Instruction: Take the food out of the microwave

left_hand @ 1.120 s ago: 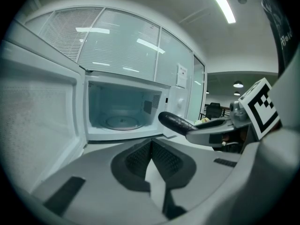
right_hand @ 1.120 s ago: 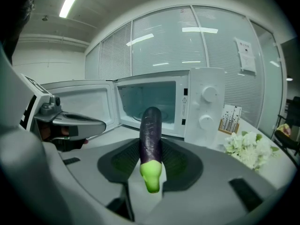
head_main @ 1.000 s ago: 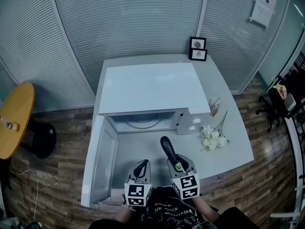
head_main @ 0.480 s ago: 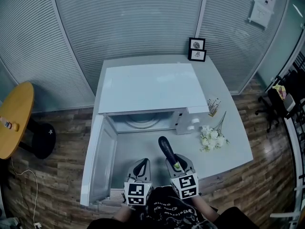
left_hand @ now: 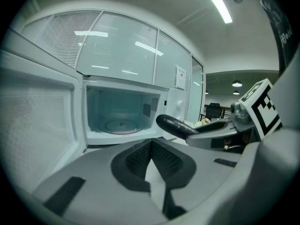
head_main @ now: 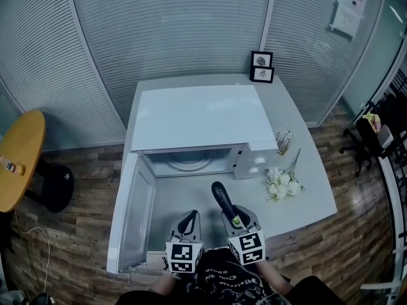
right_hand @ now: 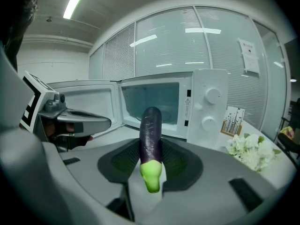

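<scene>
moved: nothing | right gripper (right_hand: 151,146) jaws grip eggplant (right_hand: 151,123) | left gripper (left_hand: 151,143) jaws closed, empty | microwave (head_main: 203,116) cavity mostly hidden overhead

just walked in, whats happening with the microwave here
A person stands at the open microwave with a tool in each hand. The right tool grips a purple eggplant near its green stem end, out in front of the cavity. The left tool is shut and empty beside it. Inside the microwave only the turntable shows, so the food looks to be out already.
</scene>
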A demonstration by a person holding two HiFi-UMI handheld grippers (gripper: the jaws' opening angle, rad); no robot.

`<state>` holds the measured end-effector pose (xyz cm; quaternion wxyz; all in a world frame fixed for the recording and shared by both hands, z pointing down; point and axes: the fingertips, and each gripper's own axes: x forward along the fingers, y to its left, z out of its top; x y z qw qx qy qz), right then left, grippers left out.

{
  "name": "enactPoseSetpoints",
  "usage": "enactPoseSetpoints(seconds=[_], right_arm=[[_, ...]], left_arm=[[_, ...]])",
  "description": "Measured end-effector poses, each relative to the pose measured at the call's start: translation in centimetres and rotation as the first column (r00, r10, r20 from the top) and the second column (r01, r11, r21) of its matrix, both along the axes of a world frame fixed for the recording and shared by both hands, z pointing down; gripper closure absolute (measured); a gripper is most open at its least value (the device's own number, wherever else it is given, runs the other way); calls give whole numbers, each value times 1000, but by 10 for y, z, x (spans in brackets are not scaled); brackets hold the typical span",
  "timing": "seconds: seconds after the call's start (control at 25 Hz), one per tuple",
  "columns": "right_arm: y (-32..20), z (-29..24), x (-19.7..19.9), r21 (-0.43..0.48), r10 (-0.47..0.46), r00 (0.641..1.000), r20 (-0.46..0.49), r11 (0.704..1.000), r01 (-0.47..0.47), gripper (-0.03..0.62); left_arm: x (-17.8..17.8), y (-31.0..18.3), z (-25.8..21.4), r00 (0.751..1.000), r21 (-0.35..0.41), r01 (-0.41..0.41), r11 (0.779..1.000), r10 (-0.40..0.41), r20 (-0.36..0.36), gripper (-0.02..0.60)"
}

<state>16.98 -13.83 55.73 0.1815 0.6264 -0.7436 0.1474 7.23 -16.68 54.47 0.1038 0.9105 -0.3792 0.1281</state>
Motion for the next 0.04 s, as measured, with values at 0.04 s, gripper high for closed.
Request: enactPoseSetpoints(seconds=[0.04], right_arm=[[0, 0, 0, 1, 0, 1000, 0, 1000, 0, 454]], left_arm=[[0, 0, 0, 1000, 1, 1, 1000, -1, 0, 574]])
